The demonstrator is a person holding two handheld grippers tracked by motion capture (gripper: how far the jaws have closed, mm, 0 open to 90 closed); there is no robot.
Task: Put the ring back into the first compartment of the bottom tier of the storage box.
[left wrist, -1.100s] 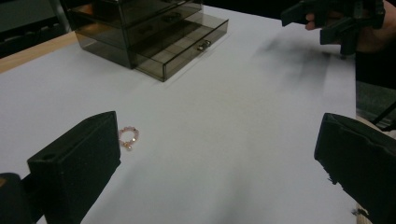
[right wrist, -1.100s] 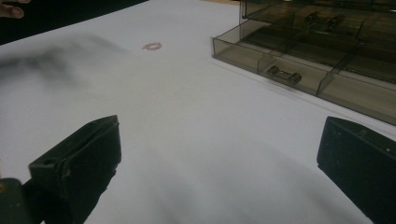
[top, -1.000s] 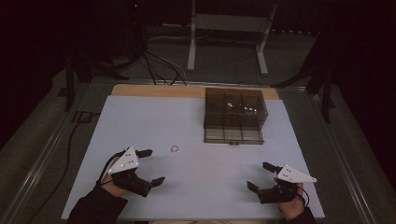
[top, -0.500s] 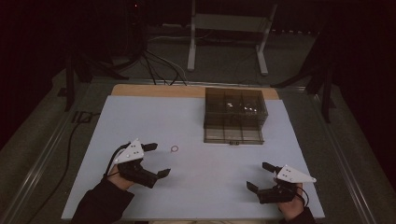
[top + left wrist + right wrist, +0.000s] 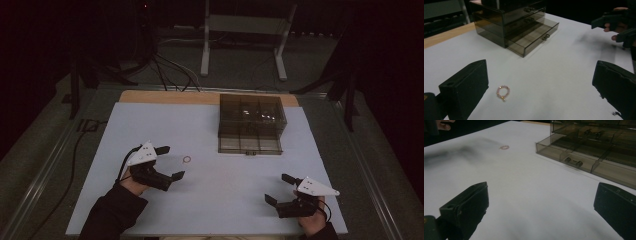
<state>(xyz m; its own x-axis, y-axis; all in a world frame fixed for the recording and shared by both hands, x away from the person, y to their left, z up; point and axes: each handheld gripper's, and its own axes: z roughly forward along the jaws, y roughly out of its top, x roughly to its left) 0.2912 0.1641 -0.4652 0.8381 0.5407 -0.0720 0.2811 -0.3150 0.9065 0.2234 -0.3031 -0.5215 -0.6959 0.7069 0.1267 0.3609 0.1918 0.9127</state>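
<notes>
The left gripper [image 5: 167, 162], jaws spread wide and empty, has the small beaded ring [image 5: 186, 159] lying flat just ahead of its jaw tips, nearer its left jaw. The right gripper [image 5: 279, 189], also spread, sits well apart from it.

Left gripper [image 5: 167, 162] and right gripper [image 5: 279, 188] gape wide.

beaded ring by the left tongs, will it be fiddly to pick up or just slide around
Probably fiddly: the beaded ring is a thin loop lying flat on the smooth white table, so the wide-open left tongs may push it along rather than get under it. It looks very light. Strung beads could flex, though that's hard to tell here.
</notes>
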